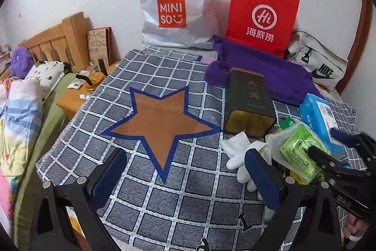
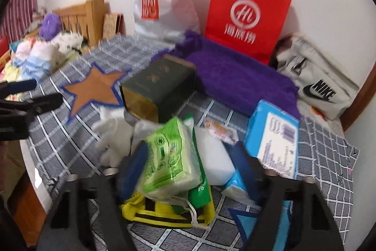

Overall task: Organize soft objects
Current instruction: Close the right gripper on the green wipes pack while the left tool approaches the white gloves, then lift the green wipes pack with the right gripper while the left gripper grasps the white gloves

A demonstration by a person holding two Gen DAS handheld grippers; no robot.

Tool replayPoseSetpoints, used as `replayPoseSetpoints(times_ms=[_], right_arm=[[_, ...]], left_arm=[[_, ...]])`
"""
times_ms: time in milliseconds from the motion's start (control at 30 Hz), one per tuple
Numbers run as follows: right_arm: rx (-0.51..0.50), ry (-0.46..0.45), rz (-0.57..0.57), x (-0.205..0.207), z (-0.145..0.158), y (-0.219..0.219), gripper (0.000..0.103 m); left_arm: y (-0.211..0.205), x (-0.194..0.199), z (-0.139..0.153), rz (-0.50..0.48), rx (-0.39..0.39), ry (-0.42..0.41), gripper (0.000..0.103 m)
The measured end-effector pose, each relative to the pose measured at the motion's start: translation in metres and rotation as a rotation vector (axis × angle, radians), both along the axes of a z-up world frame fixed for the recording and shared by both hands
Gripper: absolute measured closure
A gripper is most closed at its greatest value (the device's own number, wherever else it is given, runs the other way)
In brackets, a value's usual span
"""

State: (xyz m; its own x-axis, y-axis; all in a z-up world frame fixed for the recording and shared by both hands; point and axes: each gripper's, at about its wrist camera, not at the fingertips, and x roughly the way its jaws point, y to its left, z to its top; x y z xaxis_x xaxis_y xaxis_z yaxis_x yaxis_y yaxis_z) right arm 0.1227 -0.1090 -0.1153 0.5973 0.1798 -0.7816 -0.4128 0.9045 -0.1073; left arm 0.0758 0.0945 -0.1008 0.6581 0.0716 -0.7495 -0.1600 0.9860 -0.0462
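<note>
A green tissue pack point(image 2: 169, 157) sits between my right gripper's point(image 2: 188, 157) blue pads; the jaws stand wide, with a gap on the right side. It also shows in the left wrist view point(image 1: 299, 149) with the right gripper point(image 1: 333, 157) at it. Under it lie a yellow pouch point(image 2: 164, 211), a white pad point(image 2: 216, 157) and white gloves point(image 1: 244, 154). A blue wipes pack point(image 2: 275, 140) lies to the right. My left gripper point(image 1: 185, 171) is open and empty above the checked cloth, near the brown star point(image 1: 162, 124).
A dark green tin box point(image 1: 249, 102) stands behind the pile. A purple towel point(image 1: 265, 72), a white MINISO bag point(image 1: 176, 6), a red paper bag point(image 1: 260, 15) and a grey Nike bag point(image 1: 317, 62) line the back wall. A bed point(image 1: 21, 105) is left.
</note>
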Motion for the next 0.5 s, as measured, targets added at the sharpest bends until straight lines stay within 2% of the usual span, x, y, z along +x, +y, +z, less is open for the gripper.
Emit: replayPoseSetpoints(times_ms=[67, 167, 433, 500], right_arm=[[0.006, 0.045, 0.005, 0.005, -0.009, -0.001, 0.066], [0.052, 0.031, 0.001, 0.003, -0.002, -0.006, 0.077], [0.223, 0.001, -0.051, -0.005, 0.033, -0.041, 0.078], [0.232, -0.013, -0.062, -0.011, 0.038, -0.050, 0.078]], left_arm=[[0.000, 0.004, -0.005, -0.010, -0.011, 0.008, 0.001], [-0.001, 0.008, -0.012, -0.024, -0.018, 0.022, 0.001], [-0.002, 0.016, -0.021, -0.050, -0.030, 0.040, 0.002], [-0.003, 0.017, -0.022, -0.057, -0.038, 0.044, 0.002]])
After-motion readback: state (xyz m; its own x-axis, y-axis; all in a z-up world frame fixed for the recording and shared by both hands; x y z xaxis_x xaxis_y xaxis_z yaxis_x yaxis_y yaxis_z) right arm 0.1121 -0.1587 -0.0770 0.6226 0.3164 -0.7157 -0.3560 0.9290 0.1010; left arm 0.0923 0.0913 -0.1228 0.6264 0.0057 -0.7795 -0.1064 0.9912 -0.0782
